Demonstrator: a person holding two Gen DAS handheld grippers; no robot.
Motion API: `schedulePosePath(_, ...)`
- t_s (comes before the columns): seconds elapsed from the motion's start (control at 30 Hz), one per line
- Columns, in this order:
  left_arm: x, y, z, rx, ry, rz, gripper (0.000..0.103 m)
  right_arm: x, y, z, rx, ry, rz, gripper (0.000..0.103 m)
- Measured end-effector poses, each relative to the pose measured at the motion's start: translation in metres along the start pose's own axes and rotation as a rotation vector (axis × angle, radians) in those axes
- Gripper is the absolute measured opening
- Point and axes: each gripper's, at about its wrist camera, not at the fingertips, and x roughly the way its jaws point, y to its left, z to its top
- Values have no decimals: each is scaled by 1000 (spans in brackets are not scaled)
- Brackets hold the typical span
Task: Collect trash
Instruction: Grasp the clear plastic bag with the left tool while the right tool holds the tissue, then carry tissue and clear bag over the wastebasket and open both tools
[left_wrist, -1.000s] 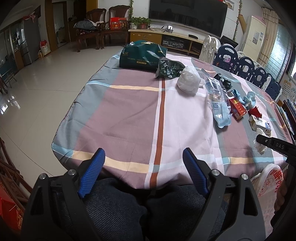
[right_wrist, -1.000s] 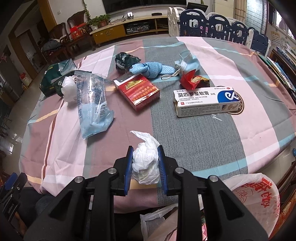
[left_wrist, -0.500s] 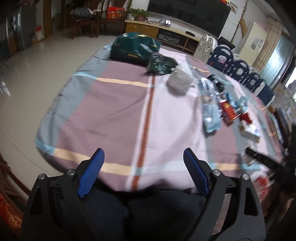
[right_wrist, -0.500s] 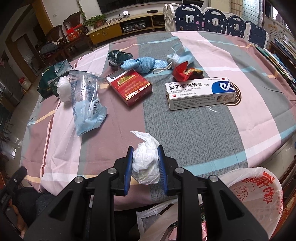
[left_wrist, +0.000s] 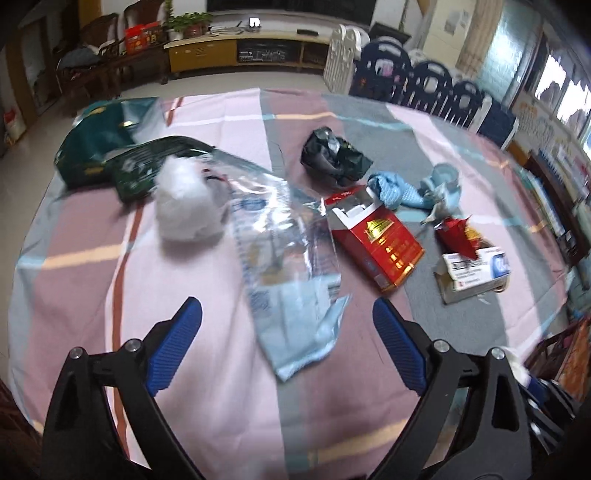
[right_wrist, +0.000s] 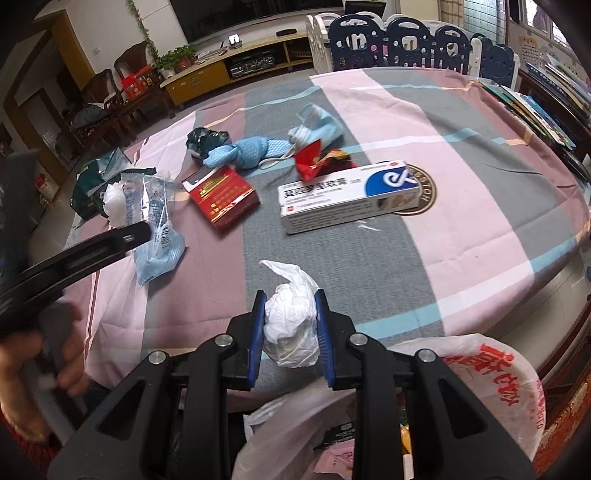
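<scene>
My right gripper is shut on a crumpled white tissue wad, held just above a white trash bag with red print at the table's near edge. My left gripper is open and empty, hovering over a clear and blue plastic wrapper; it also shows at the left of the right wrist view. On the table lie a red cigarette box, a white and blue ointment box, a red snack wrapper, a blue cloth, a black bag and a white wad.
A striped pink and grey cloth covers the round table. Dark green packets lie at its far left. Blue and white baby fence panels stand behind the table. Books sit at the right.
My left gripper has swung right and forward from the table's left edge to above the plastic wrapper. My right gripper has drawn back slightly toward the bag, still holding the tissue wad.
</scene>
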Motion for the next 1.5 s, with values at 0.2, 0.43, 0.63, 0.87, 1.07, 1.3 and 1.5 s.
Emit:
schedulePosePath(0.2, 26, -14, -2, 37, 39, 40, 40, -9, -11, -2, 23, 0, 19, 26)
schedulePosePath(0.43, -24, 22, -31, -60, -61, 25, 17, -15, 5, -8, 2, -3, 33, 26)
schedulePosePath(0.63, -75, 58, -67, -119, -125, 27, 17, -26, 32, -14, -49, -11, 47, 26)
schedulePosePath(0.87, -115, 77, -97, -102, -157, -10, 17, -39, 65, -22, -104, -23, 54, 26)
schedulePosePath(1.07, -128, 81, -113, -77, -161, -32, 17, -42, 82, -28, -131, -20, 49, 26)
schedulePosePath(1.3, -134, 83, -121, -68, -165, -40, 17, -47, 90, -29, -141, -29, 40, 26)
schedulePosePath(1.5, -135, 82, -121, -62, -171, -35, 17, -52, 91, -31, -141, -40, 37, 26)
